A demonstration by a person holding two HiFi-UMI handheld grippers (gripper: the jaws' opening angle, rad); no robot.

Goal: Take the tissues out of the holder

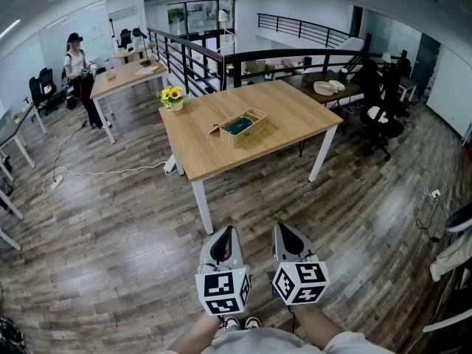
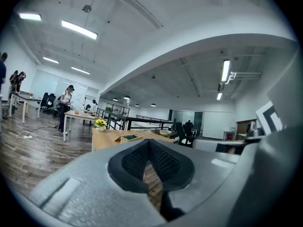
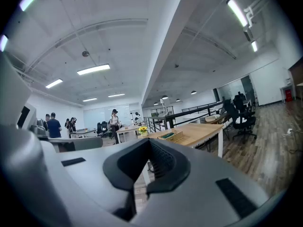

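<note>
Both shut, empty: left gripper (image 1: 227, 234), right gripper (image 1: 283, 233), level, side by side, near. Holder (image 1: 251, 136) well apart, far ahead on table (image 1: 295, 116), tissues (image 1: 238, 126) inside. Holder long axis: near-left to far-right. Left gripper judged marginally nearer.

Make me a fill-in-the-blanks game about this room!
The flowers on the table are ____.
The tissue pack lies ____ the basket.
The left hand-held gripper and the right hand-held gripper each hold ____.
Missing words: yellow; inside; nothing.
</note>
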